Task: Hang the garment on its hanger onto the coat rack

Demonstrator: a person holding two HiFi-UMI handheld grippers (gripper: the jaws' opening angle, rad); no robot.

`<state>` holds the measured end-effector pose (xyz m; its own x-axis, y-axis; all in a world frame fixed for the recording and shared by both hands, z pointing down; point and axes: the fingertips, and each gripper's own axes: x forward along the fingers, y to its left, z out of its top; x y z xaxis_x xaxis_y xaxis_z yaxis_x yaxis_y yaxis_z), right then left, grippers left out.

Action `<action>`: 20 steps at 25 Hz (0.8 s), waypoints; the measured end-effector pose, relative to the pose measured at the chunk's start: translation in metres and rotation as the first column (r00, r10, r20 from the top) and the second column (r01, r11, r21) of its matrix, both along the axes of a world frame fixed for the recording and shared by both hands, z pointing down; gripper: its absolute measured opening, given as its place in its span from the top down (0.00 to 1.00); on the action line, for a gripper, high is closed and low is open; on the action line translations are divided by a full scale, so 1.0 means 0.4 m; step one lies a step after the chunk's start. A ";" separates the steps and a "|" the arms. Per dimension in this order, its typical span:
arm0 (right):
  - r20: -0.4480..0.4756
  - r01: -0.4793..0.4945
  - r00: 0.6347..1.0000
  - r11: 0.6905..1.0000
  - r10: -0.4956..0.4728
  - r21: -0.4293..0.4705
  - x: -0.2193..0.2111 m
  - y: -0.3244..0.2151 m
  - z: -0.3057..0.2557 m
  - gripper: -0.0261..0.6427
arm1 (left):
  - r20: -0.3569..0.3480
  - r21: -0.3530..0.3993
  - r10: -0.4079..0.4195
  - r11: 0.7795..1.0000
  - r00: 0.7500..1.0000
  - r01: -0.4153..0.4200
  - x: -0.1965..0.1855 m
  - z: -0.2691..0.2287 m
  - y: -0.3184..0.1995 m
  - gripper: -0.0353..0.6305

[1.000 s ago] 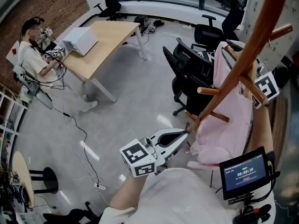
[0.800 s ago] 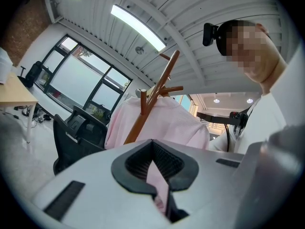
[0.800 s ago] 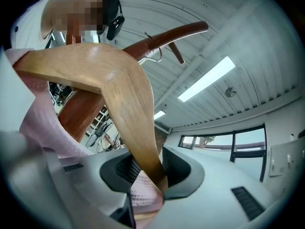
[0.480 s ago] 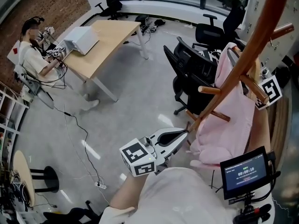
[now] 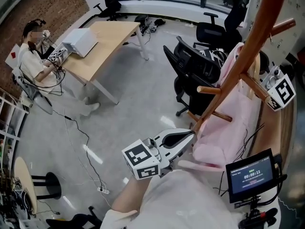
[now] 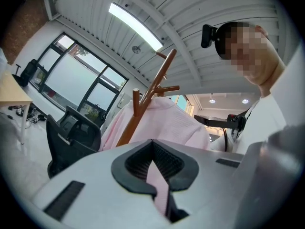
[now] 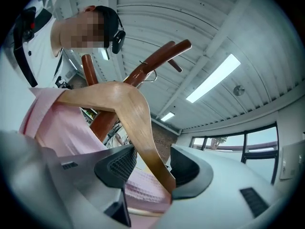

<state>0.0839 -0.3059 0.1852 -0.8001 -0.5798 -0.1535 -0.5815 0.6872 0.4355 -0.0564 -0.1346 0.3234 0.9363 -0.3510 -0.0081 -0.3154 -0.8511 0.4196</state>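
- The garment (image 5: 231,132), a pale pink top, is hanging on its wooden hanger (image 7: 119,97) against the pole of the coat rack (image 5: 244,49), with its lower folds bunching just in front of the person wearing the head camera.
- The left gripper (image 6: 153,161) is pinching a fold of the pink cloth between closed jaws, apparently steadying the fabric so it is not swinging while the hanger settles.
- The right gripper (image 7: 150,168) is sitting higher up at the shoulder of the hanger. Its jaws have just been opening and are now standing wide, with the hanger's sloping arm passing between them and neither pad pressing on it.
- That release is suggesting the weight is now resting on the rack: a thin metal hook is showing up by the rack's upper branch, though whether it is fully seated over a peg cannot be told.
- A small monitor (image 5: 250,175) is glowing at the person's right side.
- Beyond the rack, black office chairs (image 5: 190,63) are standing on the pale floor.
- Farthest back, a seated person (image 5: 31,58) is working at a light wooden desk (image 5: 102,42), well apart from the hanging job.
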 end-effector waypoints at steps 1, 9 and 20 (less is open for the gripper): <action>-0.009 -0.001 1.000 1.000 0.001 -0.001 0.005 0.004 0.006 0.66 | -0.001 0.013 0.013 1.000 1.000 -0.013 0.009 -0.009 0.001 0.94; -0.027 -0.080 0.996 0.996 0.082 0.050 0.056 0.025 0.019 0.66 | 0.001 0.104 0.086 0.991 0.996 -0.085 0.060 -0.073 -0.020 0.94; 0.002 -0.244 0.970 0.969 0.244 0.028 0.169 0.095 0.102 0.66 | -0.002 0.188 0.244 0.953 0.970 -0.240 0.163 -0.109 -0.008 0.94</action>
<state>0.1517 -0.2680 0.2261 -0.6349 -0.7533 -0.1716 -0.7298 0.5119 0.4531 0.0089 -0.1377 0.2798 0.9917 -0.1042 -0.0757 -0.0820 -0.9640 0.2528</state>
